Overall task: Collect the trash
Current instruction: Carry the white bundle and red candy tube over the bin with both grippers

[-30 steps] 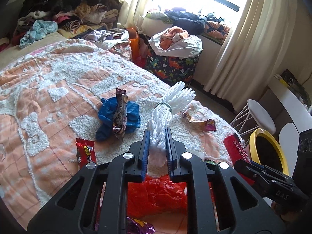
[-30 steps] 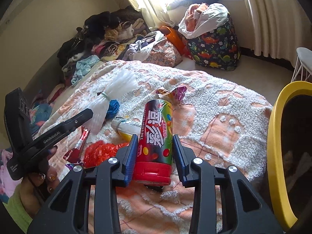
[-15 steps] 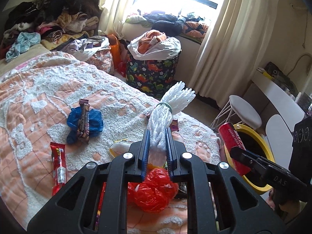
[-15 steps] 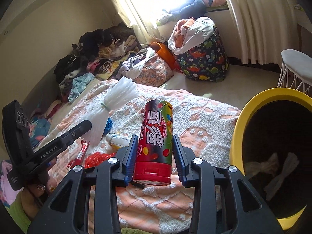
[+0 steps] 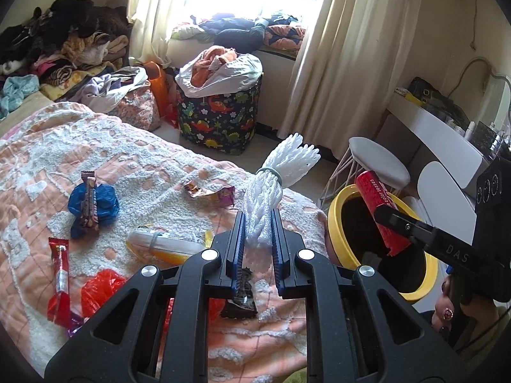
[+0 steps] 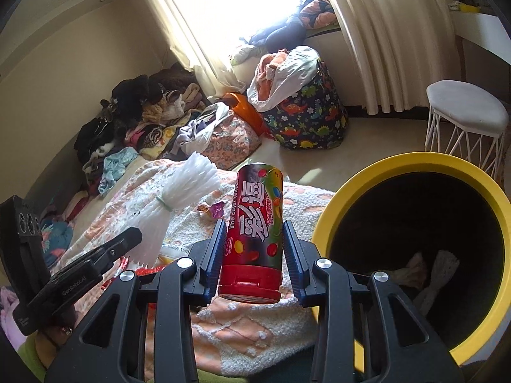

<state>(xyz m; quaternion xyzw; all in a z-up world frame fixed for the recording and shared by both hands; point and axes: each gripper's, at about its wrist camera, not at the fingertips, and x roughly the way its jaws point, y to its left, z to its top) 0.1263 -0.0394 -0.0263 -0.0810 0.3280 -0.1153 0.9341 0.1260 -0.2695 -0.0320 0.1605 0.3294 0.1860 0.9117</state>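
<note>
Rigid, light candy tube [image 6: 252, 233] is clamped mid-body by right gripper [image 6: 252, 255]; soft foam netting [image 5: 271, 201] is pinched by left gripper [image 5: 258, 249].

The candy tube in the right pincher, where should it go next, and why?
Probably a short carry to the right, over the yellow bin, then let go. The right gripper is shut on the candy tube, and the left wrist view shows the tube already near the bin's rim. The left gripper holds the white foam net.
</note>
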